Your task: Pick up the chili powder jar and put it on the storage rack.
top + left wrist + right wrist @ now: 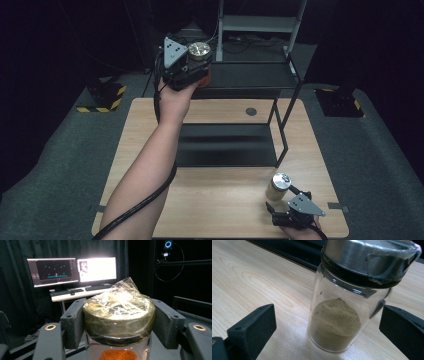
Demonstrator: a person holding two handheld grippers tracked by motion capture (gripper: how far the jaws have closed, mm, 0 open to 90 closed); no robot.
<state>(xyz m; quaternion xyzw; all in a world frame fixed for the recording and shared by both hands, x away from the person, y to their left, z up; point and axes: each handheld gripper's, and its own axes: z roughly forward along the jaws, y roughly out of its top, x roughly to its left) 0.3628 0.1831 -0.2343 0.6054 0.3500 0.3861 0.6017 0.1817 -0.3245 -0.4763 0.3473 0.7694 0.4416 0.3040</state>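
Two jars on the go here, one per claw. Using the black shelf point(227, 145) in the middle of the table point(215, 200) as my landmark: my left gripper point(192, 62) is raised up behind the shelf's far left corner, well off the tabletop, and it's got the first jar point(118, 322) clamped. In the left gripper view the black pads point(73, 325) press on both sides of the gold lid, which has crinkly clear plastic film point(125, 293) bunched over the top. Below the lid I can see glass and a bit of orange-red powder inside. So that claw is closed tight on the lid, jar upright between the jaws. Past it there are two lit monitors point(72, 270) and a keyboard point(66, 292) on a desk in the background.

The second jar point(278, 187) stands on the table in front of the shelf's near right corner, upright, silver lid on top. My right gripper point(285, 202) sits just on the near side of it, down at the table's edge. In the right gripper view the jar point(342, 307) is between the two jaws, with tan powder heaped in the bottom, and there's clear daylight on both sides, so those jaws are spread wide and not touching the glass. The lid has film taped around it too.
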